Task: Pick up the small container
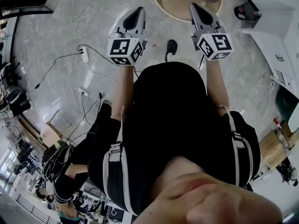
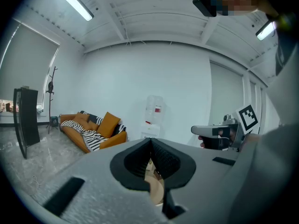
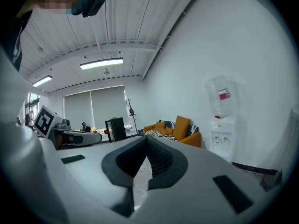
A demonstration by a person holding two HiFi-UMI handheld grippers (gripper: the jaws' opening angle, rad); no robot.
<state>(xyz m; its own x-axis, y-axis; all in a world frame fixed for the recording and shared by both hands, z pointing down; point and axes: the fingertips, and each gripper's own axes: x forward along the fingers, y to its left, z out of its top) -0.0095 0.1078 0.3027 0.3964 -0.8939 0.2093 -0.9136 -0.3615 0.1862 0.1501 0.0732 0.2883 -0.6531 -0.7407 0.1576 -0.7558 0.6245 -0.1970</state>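
Both grippers are held up side by side in front of the person's chest and point at a round wooden table (image 1: pixel 175 6). In the head view the left gripper (image 1: pixel 138 10) stops short of the table's near edge, and the right gripper (image 1: pixel 194 6) reaches over its rim. The left gripper (image 2: pixel 150 141) has its pads meeting and nothing between them. The right gripper (image 3: pixel 146 139) is shut and empty too. I cannot pick out a small container in any view. Each gripper view shows the other gripper beside it.
Cables and a power strip (image 1: pixel 84 54) lie on the grey floor at left. A dark object (image 1: pixel 171 46) lies on the floor between the grippers. White cabinets (image 1: pixel 275 36) stand at right. An orange sofa (image 2: pixel 93 129) and a water dispenser (image 3: pixel 222 120) stand along the walls.
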